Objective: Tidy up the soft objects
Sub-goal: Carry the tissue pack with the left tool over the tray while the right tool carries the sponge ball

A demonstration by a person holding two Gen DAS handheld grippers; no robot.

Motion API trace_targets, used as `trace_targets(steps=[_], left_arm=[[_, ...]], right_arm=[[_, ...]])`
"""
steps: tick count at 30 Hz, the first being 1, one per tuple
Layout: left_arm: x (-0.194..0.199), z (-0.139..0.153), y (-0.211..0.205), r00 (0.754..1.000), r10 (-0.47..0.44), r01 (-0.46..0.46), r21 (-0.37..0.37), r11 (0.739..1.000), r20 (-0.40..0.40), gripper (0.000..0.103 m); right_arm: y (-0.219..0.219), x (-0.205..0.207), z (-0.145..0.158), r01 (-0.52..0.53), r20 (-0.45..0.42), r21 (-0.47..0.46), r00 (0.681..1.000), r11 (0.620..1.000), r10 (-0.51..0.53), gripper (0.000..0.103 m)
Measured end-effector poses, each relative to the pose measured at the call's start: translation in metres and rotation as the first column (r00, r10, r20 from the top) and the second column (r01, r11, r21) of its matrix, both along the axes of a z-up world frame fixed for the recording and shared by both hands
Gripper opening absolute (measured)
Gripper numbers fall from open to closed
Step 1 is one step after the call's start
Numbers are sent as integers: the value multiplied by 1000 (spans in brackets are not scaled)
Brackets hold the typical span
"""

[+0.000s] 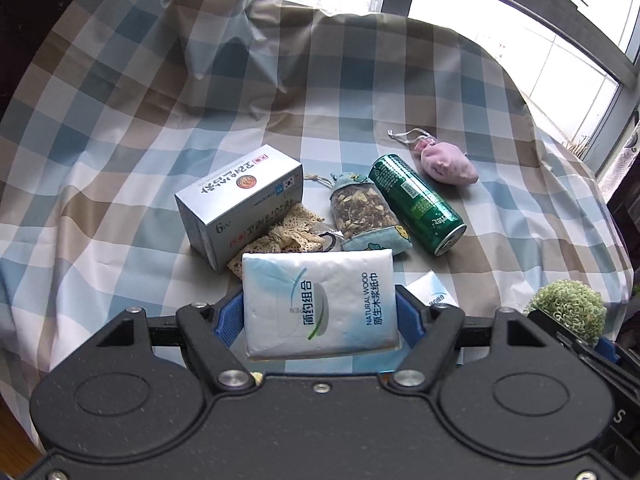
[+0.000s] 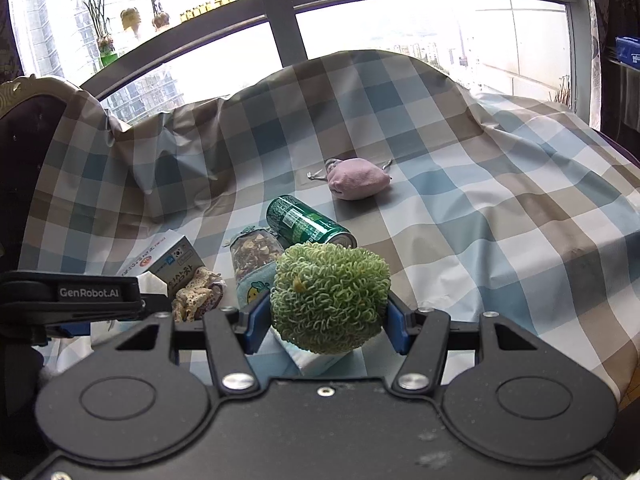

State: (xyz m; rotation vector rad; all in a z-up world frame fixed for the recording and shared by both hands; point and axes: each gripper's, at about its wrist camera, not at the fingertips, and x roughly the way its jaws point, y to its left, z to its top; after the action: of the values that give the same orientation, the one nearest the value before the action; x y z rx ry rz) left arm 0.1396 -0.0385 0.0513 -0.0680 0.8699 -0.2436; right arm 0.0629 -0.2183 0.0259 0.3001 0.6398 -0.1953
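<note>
My left gripper (image 1: 320, 314) is shut on a white and blue tissue pack (image 1: 320, 300), with a blue pad pressing each side, lifted above the checked cloth (image 1: 120, 140). My right gripper (image 2: 326, 322) is shut on a green curly ball (image 2: 330, 296), which also shows at the right edge of the left wrist view as the green ball (image 1: 568, 312). On the cloth lie a lace piece (image 1: 280, 236), a herb sachet (image 1: 362, 208) and a pink drawstring pouch (image 1: 448, 162). A second tissue pack (image 1: 432, 292) lies below, partly hidden.
A silver box (image 1: 236, 200) and a green can (image 1: 416, 200) lie on their sides among the soft things. The cloth rises over a chair back (image 2: 360, 80) in front of a window (image 2: 400, 20). Open cloth stretches to the right (image 2: 500, 220).
</note>
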Motion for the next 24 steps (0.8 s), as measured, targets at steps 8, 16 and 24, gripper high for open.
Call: trace_targets(steps=[8,16,24], left_arm=[[-57,17,26,996,14,-15,10,1000,88,70],[-95,8,44,997,38,-37,-19,999,64,70],[-113,-13,50,999,45,-45,-22,999,-4,70]], right_arm=[[23,-50,27,-42,79,-35,996,999,45,57],[38,-97,43,-89,117,-40,989,995,93,58],[41,-113,38,-113,95,1,989,994,112,58]])
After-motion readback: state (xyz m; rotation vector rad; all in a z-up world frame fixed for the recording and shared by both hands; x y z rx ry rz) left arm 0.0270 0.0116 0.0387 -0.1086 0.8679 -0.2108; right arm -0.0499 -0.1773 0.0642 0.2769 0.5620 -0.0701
